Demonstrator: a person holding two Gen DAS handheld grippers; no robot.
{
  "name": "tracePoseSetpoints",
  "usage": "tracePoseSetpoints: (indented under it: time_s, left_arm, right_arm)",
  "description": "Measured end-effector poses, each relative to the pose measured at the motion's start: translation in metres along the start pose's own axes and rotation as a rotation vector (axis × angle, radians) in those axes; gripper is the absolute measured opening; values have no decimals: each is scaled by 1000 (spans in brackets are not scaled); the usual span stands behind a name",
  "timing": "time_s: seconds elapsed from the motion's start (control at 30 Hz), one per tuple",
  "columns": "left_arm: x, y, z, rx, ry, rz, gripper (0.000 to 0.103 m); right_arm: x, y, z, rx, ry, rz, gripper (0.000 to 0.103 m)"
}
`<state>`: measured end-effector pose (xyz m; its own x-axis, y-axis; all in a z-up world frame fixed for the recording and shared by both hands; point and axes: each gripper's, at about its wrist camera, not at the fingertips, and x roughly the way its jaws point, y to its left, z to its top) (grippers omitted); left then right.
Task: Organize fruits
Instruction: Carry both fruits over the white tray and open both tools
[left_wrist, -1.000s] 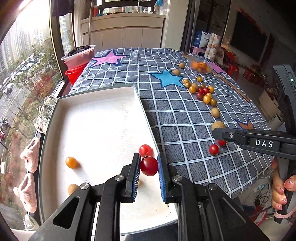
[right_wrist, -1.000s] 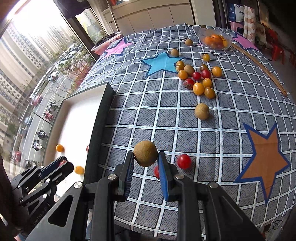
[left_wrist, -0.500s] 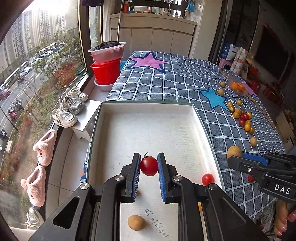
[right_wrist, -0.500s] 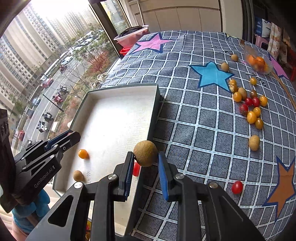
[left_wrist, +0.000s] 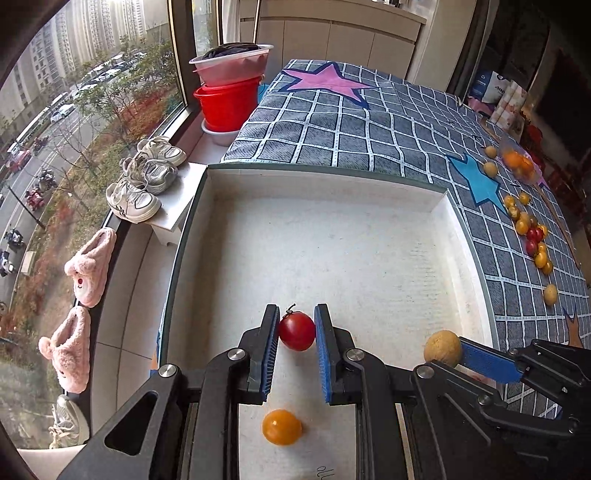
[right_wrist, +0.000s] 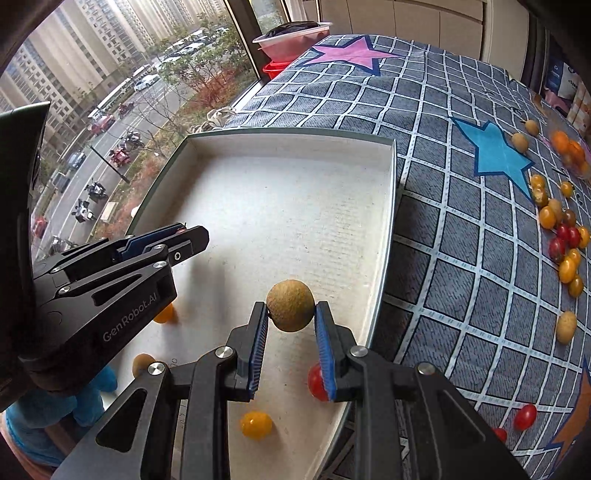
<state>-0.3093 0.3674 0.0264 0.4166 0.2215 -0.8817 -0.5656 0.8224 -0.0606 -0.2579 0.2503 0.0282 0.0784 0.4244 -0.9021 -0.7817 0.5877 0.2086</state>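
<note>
1. Jaws of the left gripper (left_wrist: 296, 329) are closed on a red cherry tomato (left_wrist: 296, 331), which is pinched at its widest part between the blue pads and held above the near part of the white tray (left_wrist: 332, 184); jaws of the right gripper (right_wrist: 290, 312) are closed on a round brown fruit (right_wrist: 290, 305), likewise held across its middle, over the tray near its right wall.

2. The tomato is judged light, smooth and thin-skinned, so it could slip or split under a hard squeeze; a gentle hold across the middle, clear of the stem, is suggested.

3. The brown fruit looks rough and matt, and is judged firmer and less slippery; a hold across the widest part should suit it.

4. Loose fruits (right_wrist: 565, 236) are left on the checked cloth (right_wrist: 461, 258) toward its far right edge, well apart from the tray.

5. Only in the right wrist view are a second red tomato (right_wrist: 317, 382) against the tray's right wall, a small brown fruit (right_wrist: 143, 363) near the tray's near left corner and red tomatoes (right_wrist: 525, 416) on the cloth by the near edge shown.

6. Only in the left wrist view are the shoes (left_wrist: 147, 181), slippers (left_wrist: 88, 266) and red bucket (left_wrist: 225, 107) on the sill past the tray's left wall seen; an orange tomato (left_wrist: 282, 427) lies on the tray floor beneath the left gripper.
</note>
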Motion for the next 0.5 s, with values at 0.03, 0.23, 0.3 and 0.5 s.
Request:
tracePoseSetpoints:
  time_s: [0.03,0.23,0.3,0.5]
  left_arm:
    - [1,0,0,3,3,2,20]
    - [8,-2,2,10,35,15,21]
    - [9,-4,2,21,42,22,26]
    - [2,-8,3,33,6,39,76]
  right_arm:
    - [2,1,-1,-10,5,-2,28]
    - [6,11,-6,-83,1,-30,29]
    - [5,13,-8,-94,-4,-35,31]
    - [1,20,-13,-113,-6,-21,52]
